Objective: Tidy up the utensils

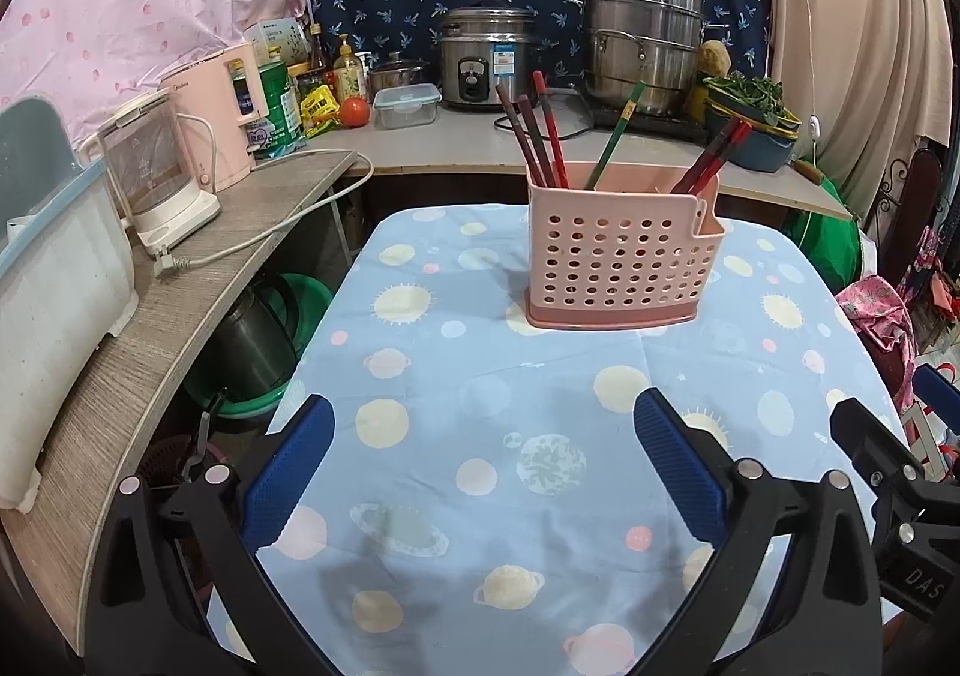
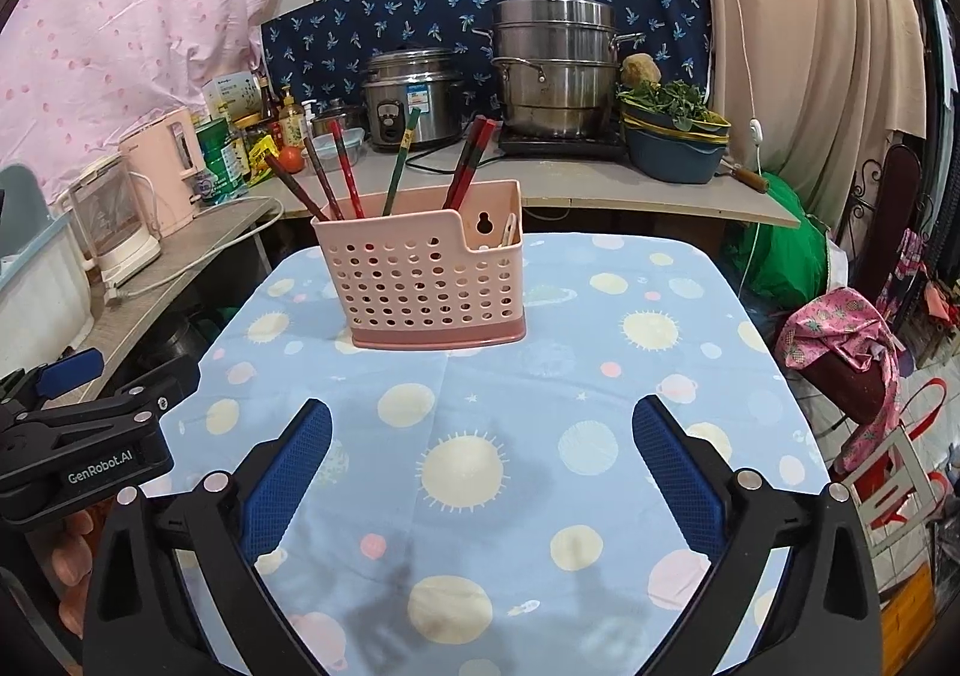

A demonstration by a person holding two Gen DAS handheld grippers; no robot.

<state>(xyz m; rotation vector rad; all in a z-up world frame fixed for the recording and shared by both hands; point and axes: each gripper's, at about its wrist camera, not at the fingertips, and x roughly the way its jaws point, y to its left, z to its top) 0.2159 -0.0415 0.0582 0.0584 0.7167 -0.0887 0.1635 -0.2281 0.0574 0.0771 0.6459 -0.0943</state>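
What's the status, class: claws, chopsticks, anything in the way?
Left claw open, right claw open, both empty. Chopsticks upright in the holder. Cloth bare between claws and holder.

A perforated utensil holder (image 1: 618, 262) stands upright on the cloth-covered table (image 1: 480, 496), toward its far edge, with chopsticks (image 1: 543, 136) leaning inside it: a cluster at its left end, a single stick (image 1: 613, 139) near the middle and a pair (image 1: 711, 157) at its right. Behind the table runs a counter (image 1: 456, 151) bearing a rice cooker (image 1: 480, 58), a stacked steamer pot (image 1: 642, 46) to the cooker's right and a basin of greens (image 1: 750, 130) farther right. A kettle (image 1: 159, 178) sits on a shelf along the table's left side.
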